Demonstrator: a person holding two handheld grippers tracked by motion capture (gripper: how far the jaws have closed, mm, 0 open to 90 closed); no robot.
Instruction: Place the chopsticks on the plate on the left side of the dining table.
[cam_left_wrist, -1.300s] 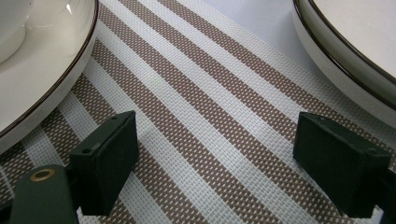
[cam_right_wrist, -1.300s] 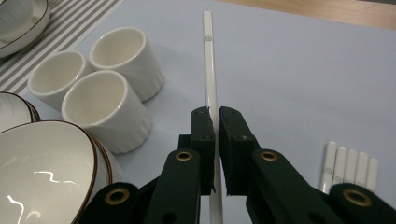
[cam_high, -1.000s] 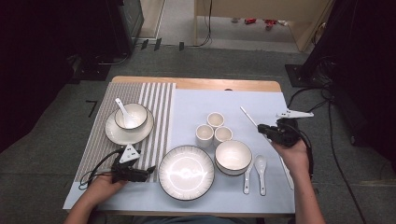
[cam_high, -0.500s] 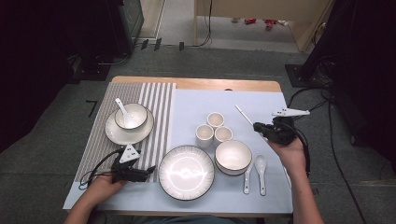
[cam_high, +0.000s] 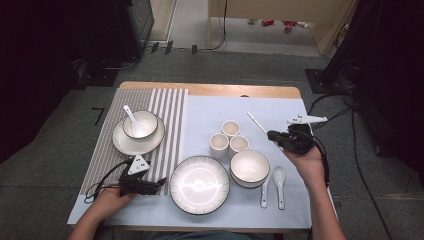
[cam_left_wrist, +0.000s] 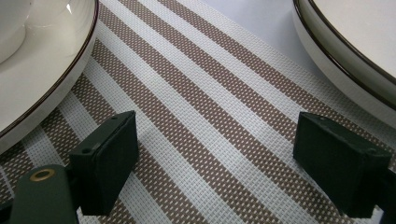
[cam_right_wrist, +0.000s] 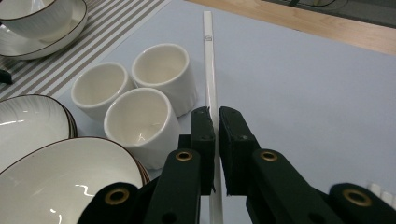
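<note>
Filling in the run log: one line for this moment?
right tool: shut on thin white chopstick | left tool: open over striped placemat

Long white chopstick (cam_right_wrist: 209, 70): near end hidden between and below the right tongs (cam_right_wrist: 216, 122).
Small mark near its far tip: too small to read.
Dark-rimmed white plates (cam_left_wrist: 28, 79) in the left gripper view: cut off by picture edges.
Left tongs (cam_high: 161, 182): tips too small to judge in the high view.

Black gripper (cam_right_wrist: 216, 126), brass rivets
</note>
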